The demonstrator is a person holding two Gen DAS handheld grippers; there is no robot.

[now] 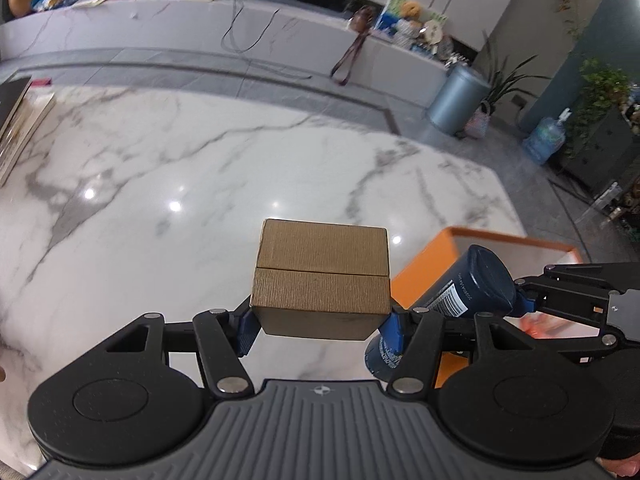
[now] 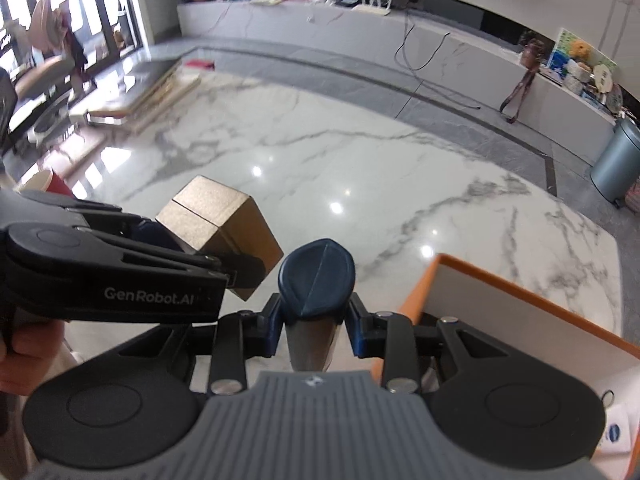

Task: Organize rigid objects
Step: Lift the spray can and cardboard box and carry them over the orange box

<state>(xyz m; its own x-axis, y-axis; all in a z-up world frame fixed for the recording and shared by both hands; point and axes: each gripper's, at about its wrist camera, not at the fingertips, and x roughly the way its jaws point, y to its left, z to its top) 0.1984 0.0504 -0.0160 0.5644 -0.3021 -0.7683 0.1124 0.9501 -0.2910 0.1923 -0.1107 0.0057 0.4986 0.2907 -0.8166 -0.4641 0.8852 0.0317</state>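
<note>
My left gripper (image 1: 320, 326) is shut on a brown cardboard box (image 1: 322, 276), held clear above the white marble table (image 1: 160, 184). The same box (image 2: 218, 220) shows at the left of the right wrist view, with the left gripper's black body (image 2: 112, 268) in front of it. My right gripper (image 2: 316, 326) is shut on a dark blue tube (image 2: 316, 276), cap end forward. In the left wrist view that tube (image 1: 476, 280) hangs just right of the box, over an orange box (image 1: 432, 264).
The orange box with a white inside (image 2: 500, 312) stands at the table's right corner. A red paper cup (image 2: 56, 188) sits at the far left. A grey bin (image 1: 456, 96) and a water bottle (image 1: 546, 138) stand on the floor beyond the table.
</note>
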